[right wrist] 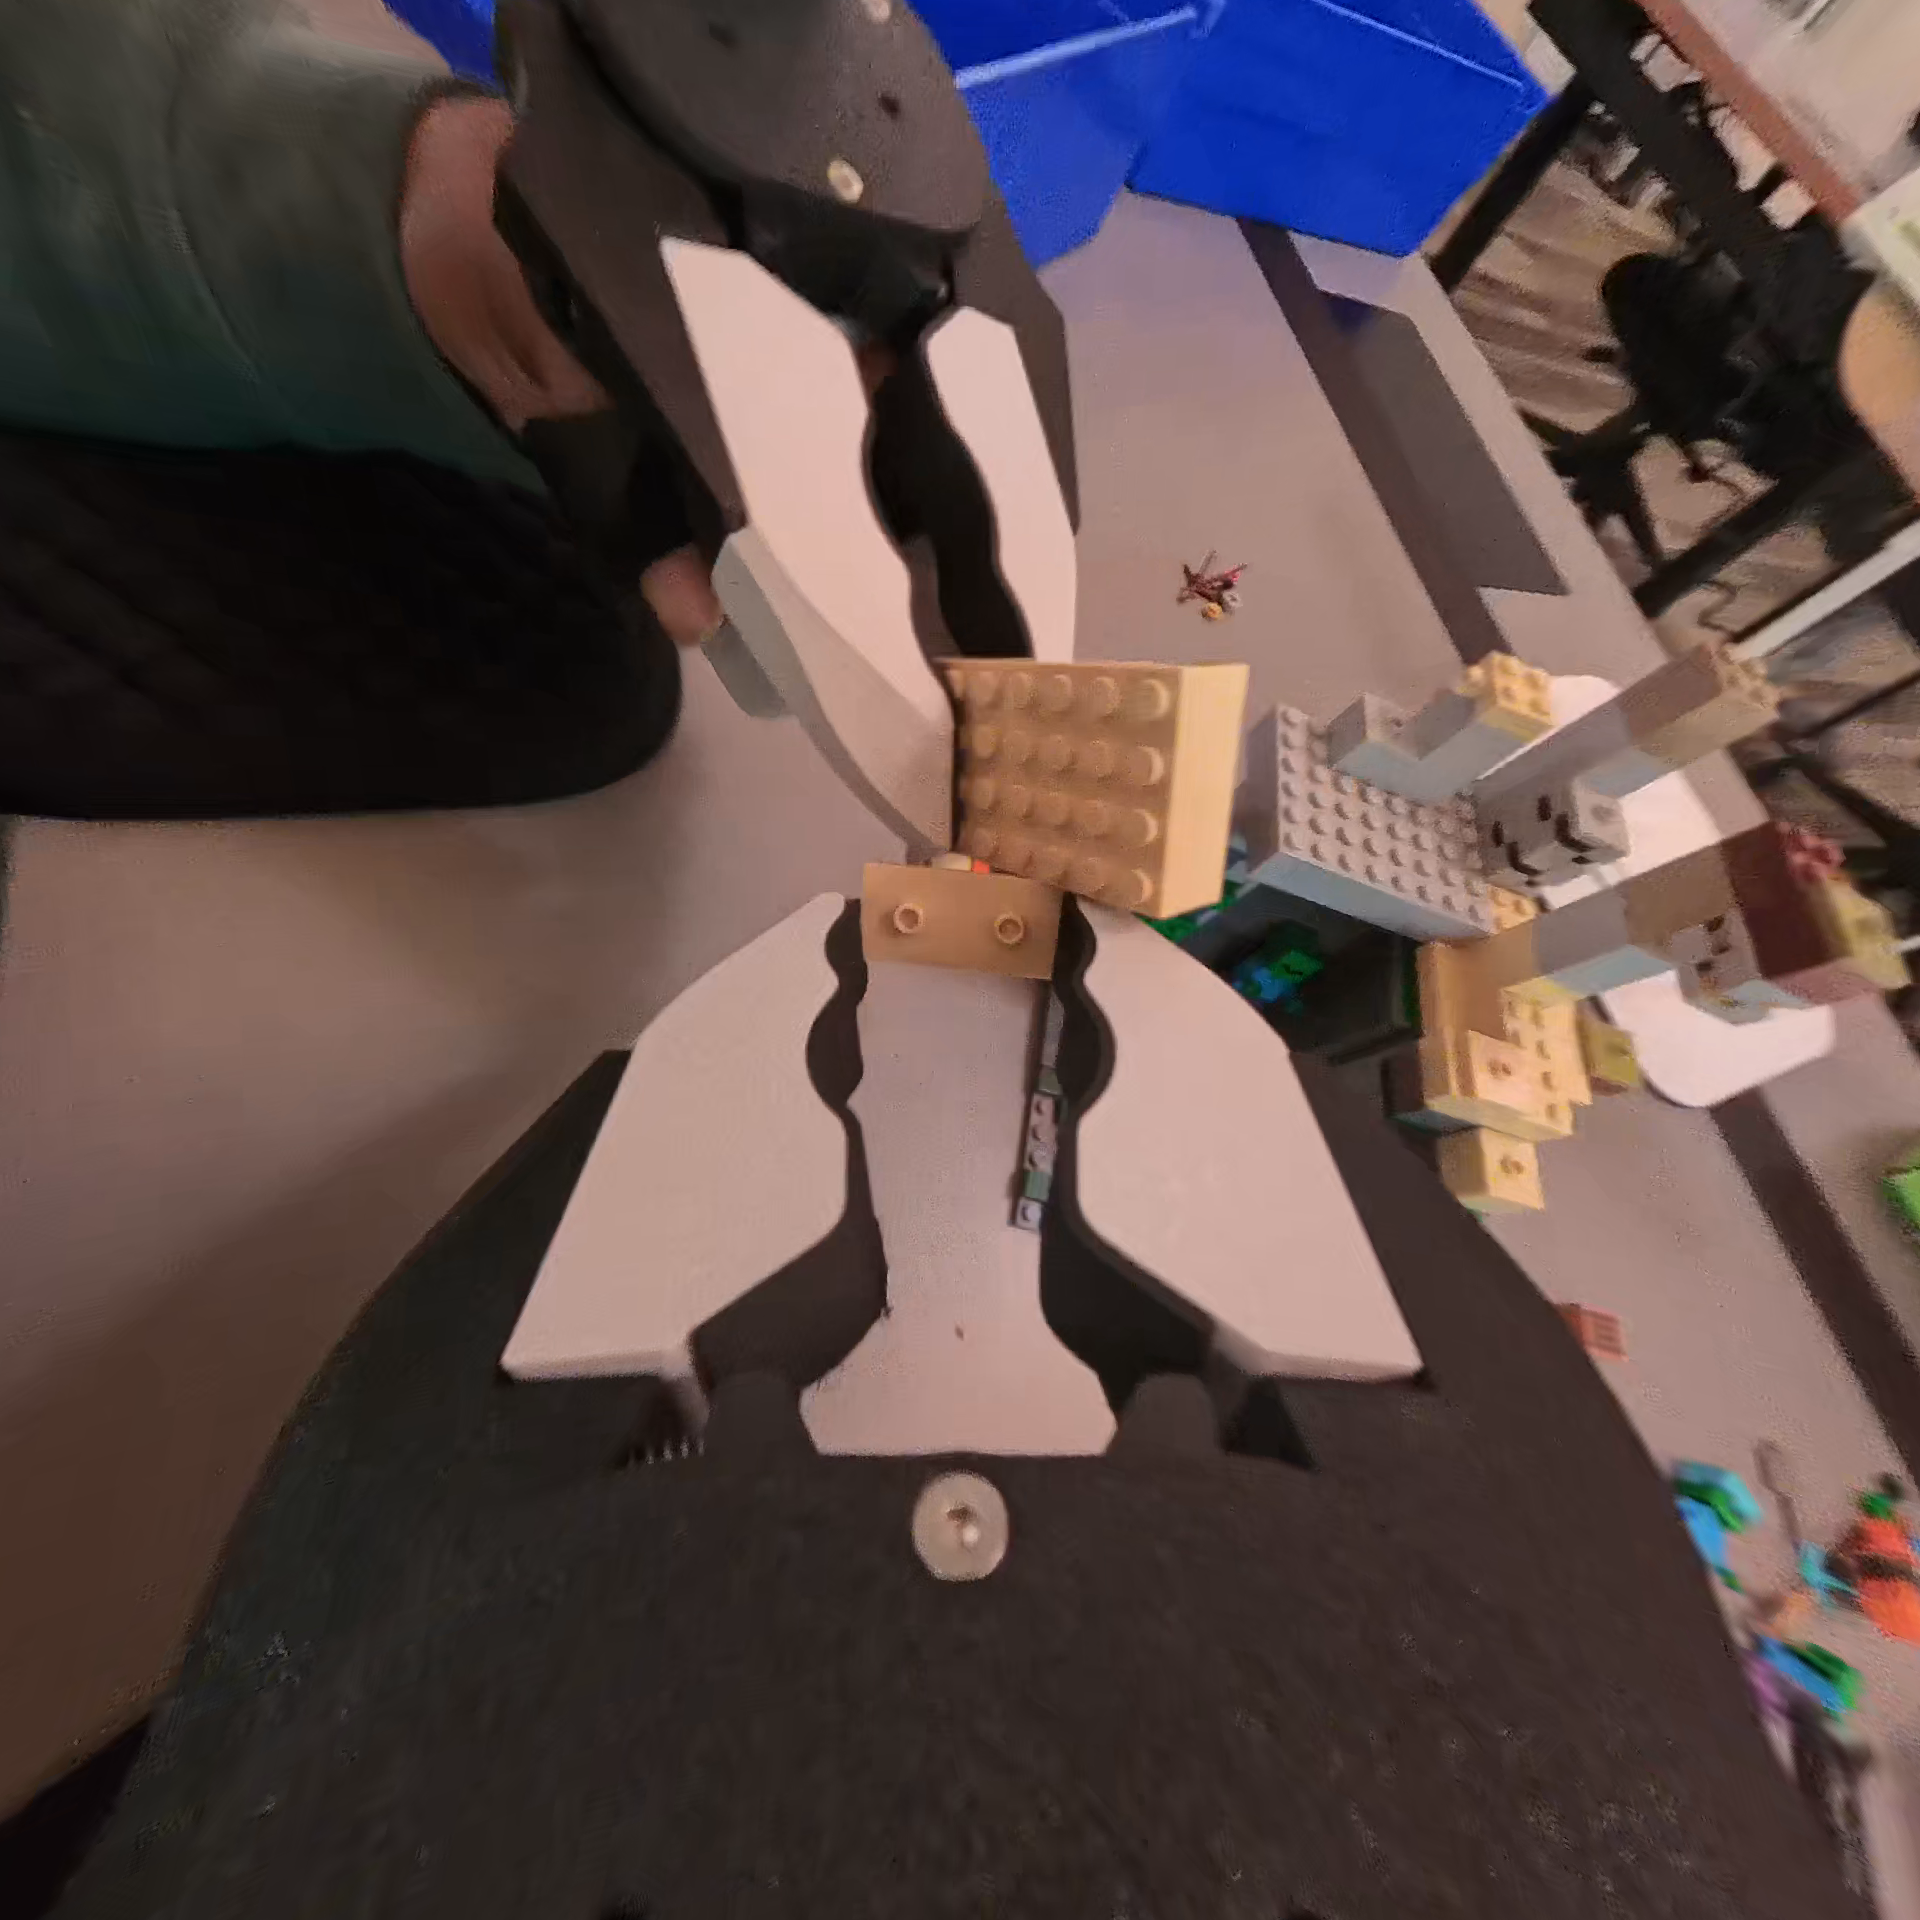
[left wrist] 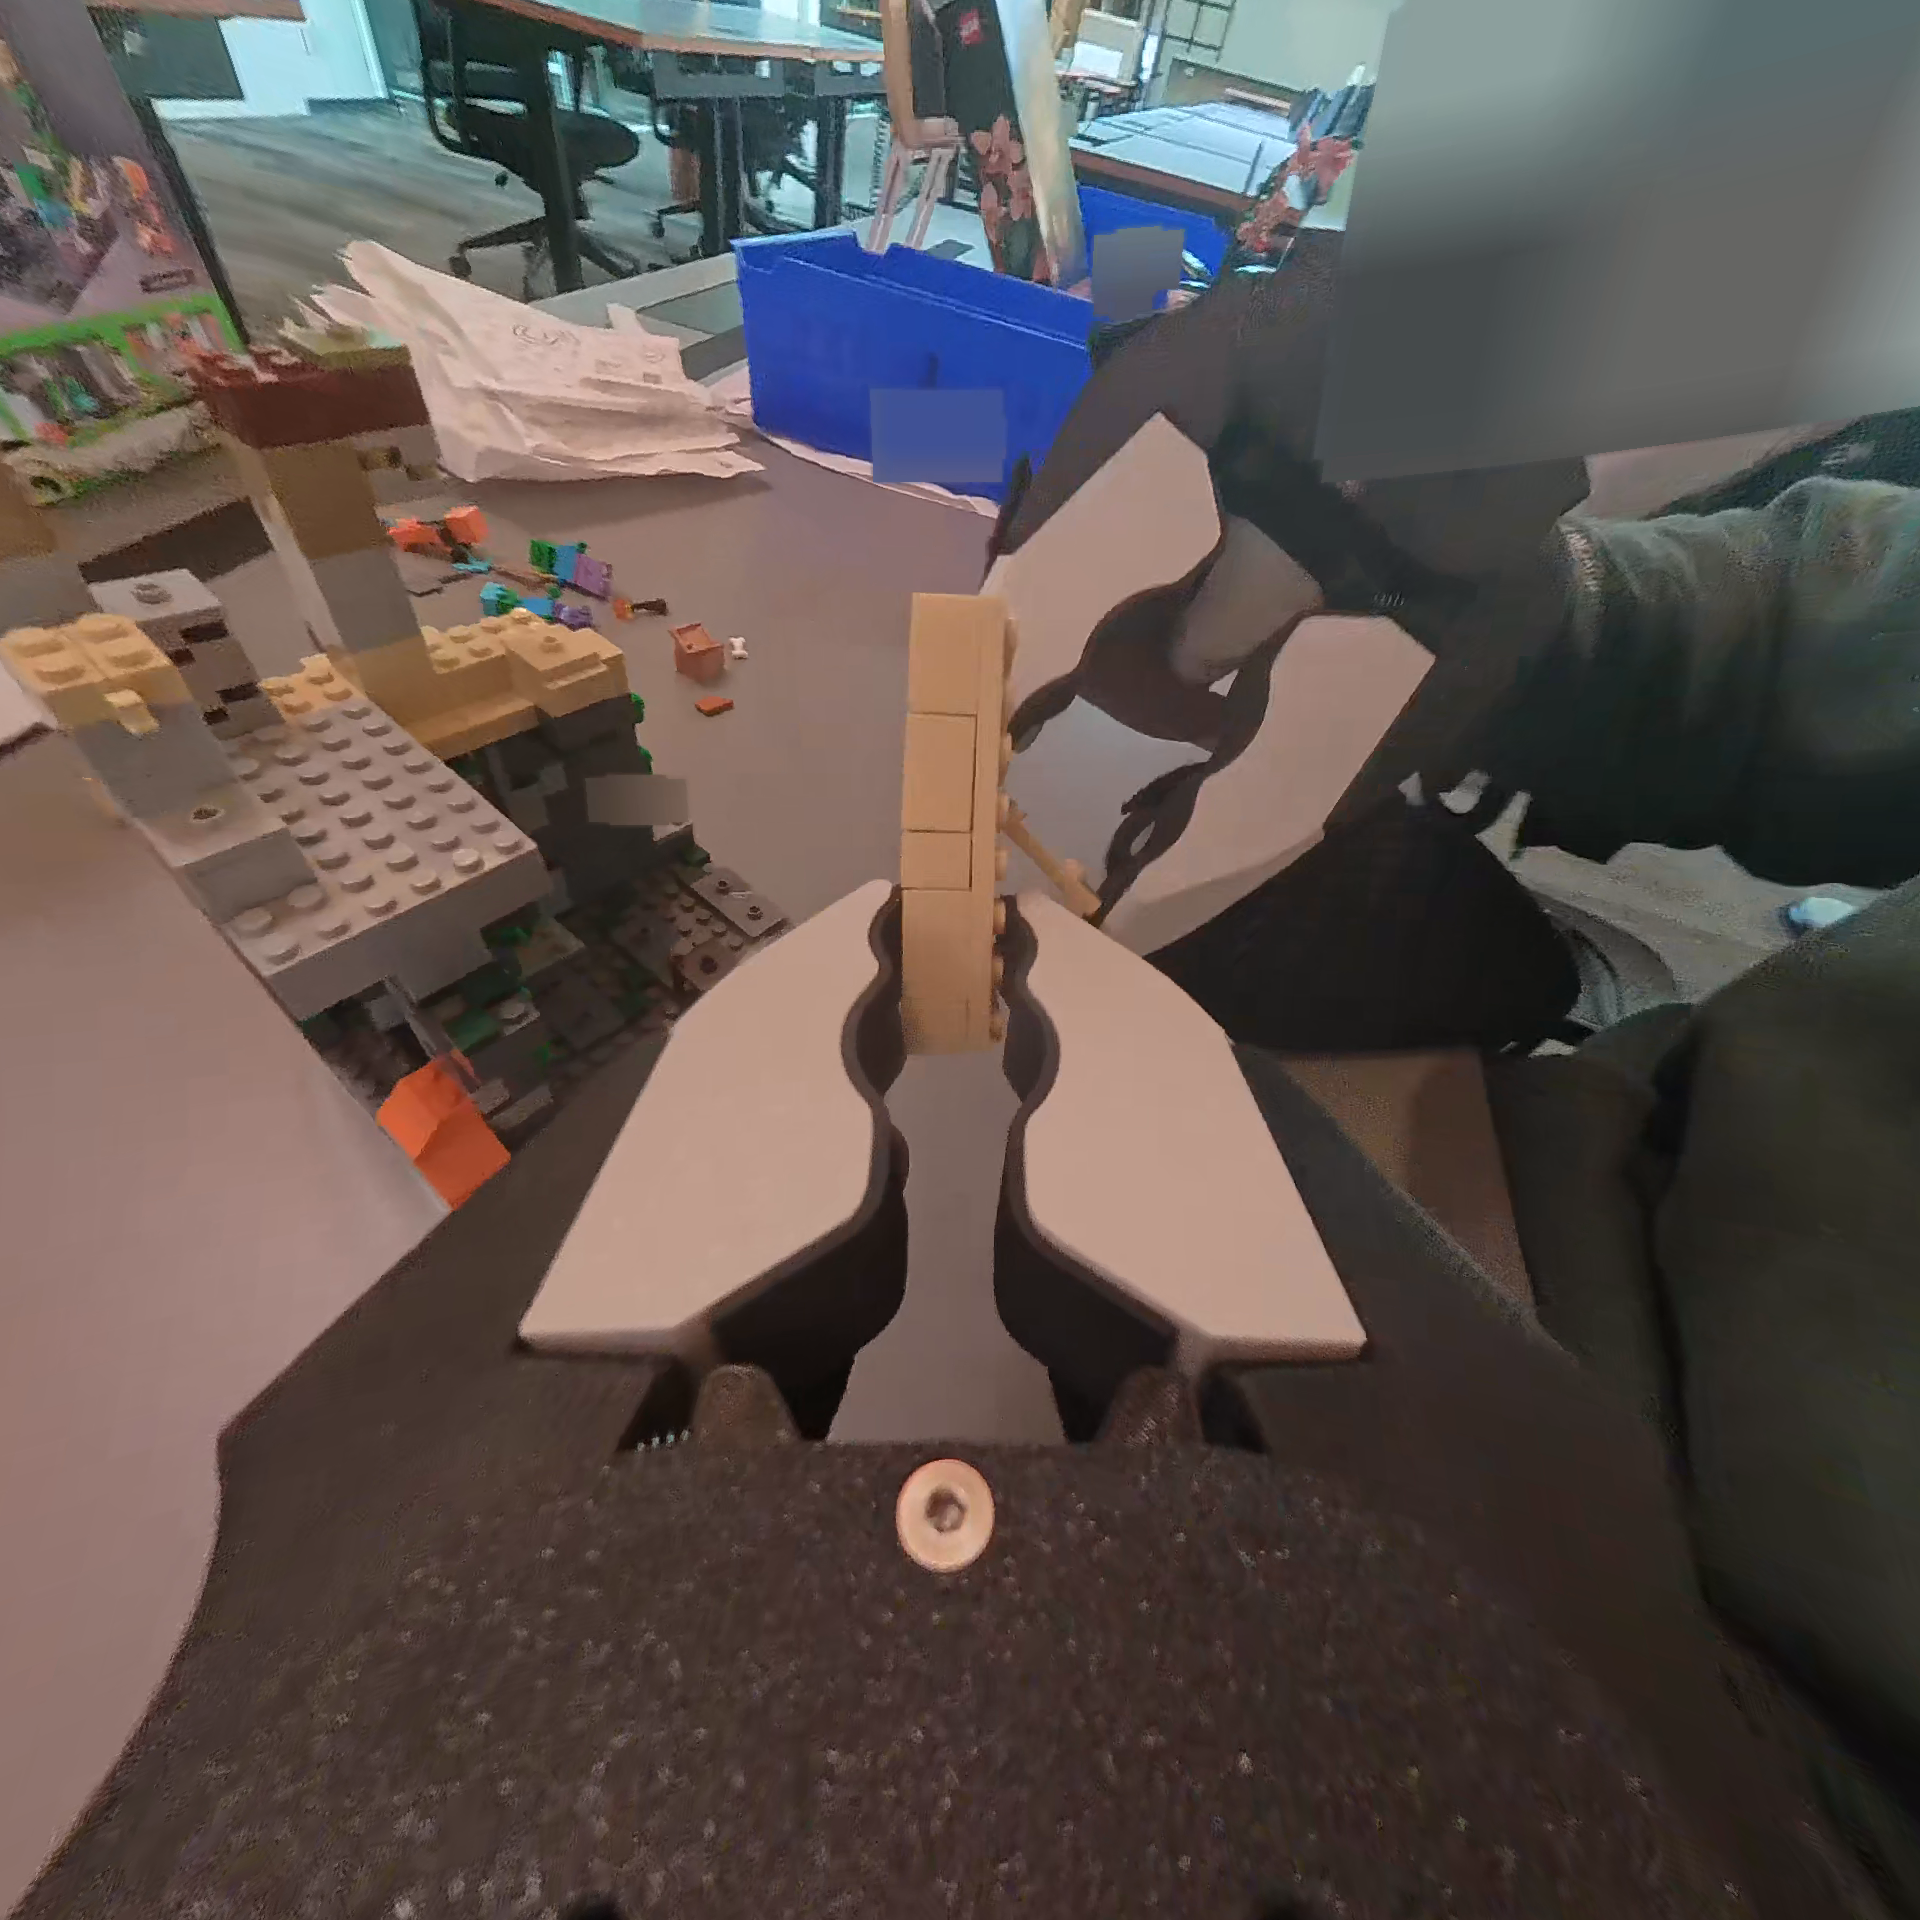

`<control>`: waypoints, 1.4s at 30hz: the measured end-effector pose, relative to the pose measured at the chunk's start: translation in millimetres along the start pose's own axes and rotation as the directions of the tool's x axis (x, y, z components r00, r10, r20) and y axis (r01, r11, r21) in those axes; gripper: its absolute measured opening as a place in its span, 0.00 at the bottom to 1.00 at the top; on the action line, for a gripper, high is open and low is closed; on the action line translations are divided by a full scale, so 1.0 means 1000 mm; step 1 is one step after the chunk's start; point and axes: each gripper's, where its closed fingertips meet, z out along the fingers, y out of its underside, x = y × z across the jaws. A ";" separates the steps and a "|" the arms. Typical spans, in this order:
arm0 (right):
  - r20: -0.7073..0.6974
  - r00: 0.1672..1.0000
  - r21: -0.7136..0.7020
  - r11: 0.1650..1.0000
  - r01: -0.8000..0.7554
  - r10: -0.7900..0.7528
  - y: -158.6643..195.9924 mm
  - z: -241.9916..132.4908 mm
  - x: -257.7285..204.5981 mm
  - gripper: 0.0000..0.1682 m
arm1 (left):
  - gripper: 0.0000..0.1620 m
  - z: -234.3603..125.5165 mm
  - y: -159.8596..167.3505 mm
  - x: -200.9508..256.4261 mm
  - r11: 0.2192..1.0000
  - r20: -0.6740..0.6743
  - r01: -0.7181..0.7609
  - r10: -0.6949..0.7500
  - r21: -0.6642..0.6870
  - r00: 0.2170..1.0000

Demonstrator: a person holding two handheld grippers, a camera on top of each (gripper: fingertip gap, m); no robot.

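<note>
**Above the grey table: two grippers, one tan brick each, held edge to edge**

Above the grey tabletop point(left wrist: 831, 540), the left gripper point(left wrist: 951, 971) is clamped on the lower end of a thick tan studded plastic brick plate point(left wrist: 940, 790), held upright and edge-on to its own camera. From the right wrist view the same plate point(right wrist: 1091, 790) shows its studded face, so the studs point toward the right gripper.

The right gripper point(right wrist: 961, 925) is closed narrow on a small flat tan plastic brick with two studs point(right wrist: 961, 920), pinched by its short ends. That keeps its broad faces free. It sits just below the plate's lower corner, touching or nearly so; can't tell which.

A thin grey-green bar piece point(right wrist: 1039, 1132) lies on the table between the right fingers, not gripped.

Beside both: a grey-and-tan brick building model point(left wrist: 343, 821), loose coloured small bricks point(left wrist: 540, 587), crumpled white paper sheets point(left wrist: 540, 384), a blue plastic bin point(left wrist: 883, 322).
</note>
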 end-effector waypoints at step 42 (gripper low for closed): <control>0.062 0.970 0.153 0.958 -0.243 0.236 -0.014 0.018 0.003 0.32 | 0.10 -0.033 0.028 -0.020 0.987 0.000 0.160 -0.160 0.024 0.987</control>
